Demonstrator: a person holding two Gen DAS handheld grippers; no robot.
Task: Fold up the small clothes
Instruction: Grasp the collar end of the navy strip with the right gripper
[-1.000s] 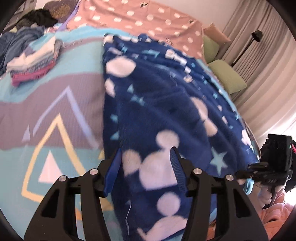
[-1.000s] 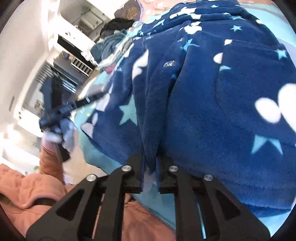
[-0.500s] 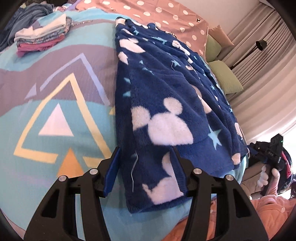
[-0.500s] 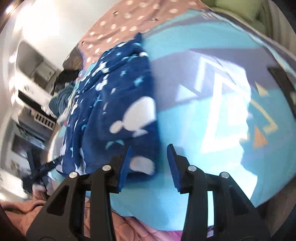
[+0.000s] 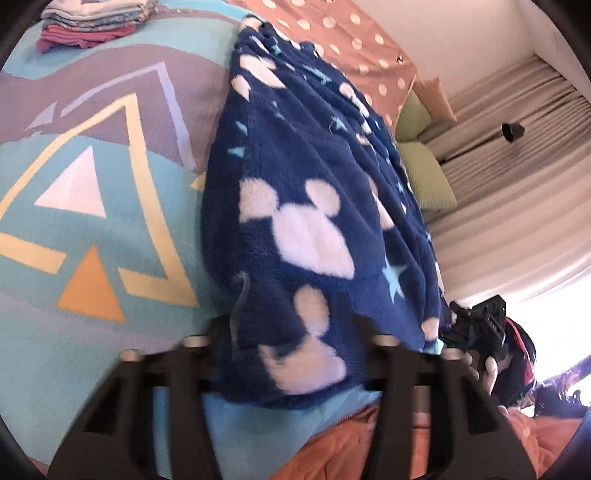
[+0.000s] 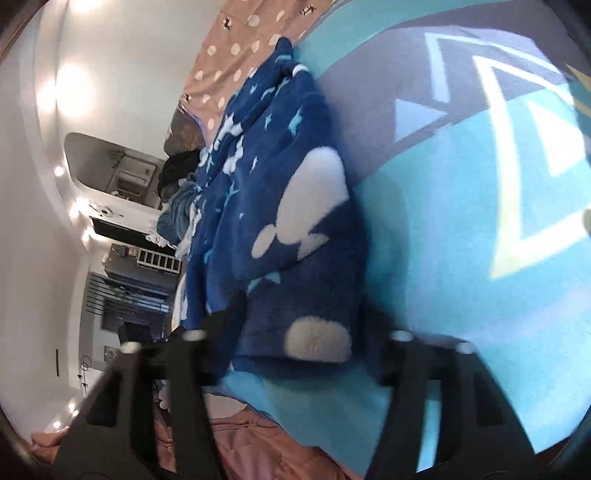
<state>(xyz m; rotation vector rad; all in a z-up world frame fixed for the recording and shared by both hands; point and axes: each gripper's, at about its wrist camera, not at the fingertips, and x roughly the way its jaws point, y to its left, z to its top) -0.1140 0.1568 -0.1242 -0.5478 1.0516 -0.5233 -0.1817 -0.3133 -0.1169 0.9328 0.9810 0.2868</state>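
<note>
Fleece fills the middle of both my views: a navy fleece garment (image 5: 314, 206) printed with white mouse heads and pale blue stars, lying lengthways on the bed's turquoise blanket (image 5: 92, 229) with its yellow, white and orange triangles. At far left in the left view, a stack of folded clothes (image 5: 88, 22) sits well apart from the fleece, near the top edge. A pink polka-dot bedspread (image 5: 343, 40) lies beyond the fleece's far end, green pillows (image 5: 428, 173) and grey curtains (image 5: 517, 122) to the right.

My left gripper (image 5: 288, 354) has its fingers astride the fleece's near hem and they are closing, the fabric between them; motion blur hides whether the pads press it yet. Further right, my right hand (image 5: 484, 365) shows at the hem's far corner with its own tool.

In the right view, my right gripper (image 6: 299, 332) straddles the near corner of the same hem, its fingers closing with fleece between them; again I cannot tell if they bite. Bare blanket (image 6: 480, 221) stretches to the right.
</note>
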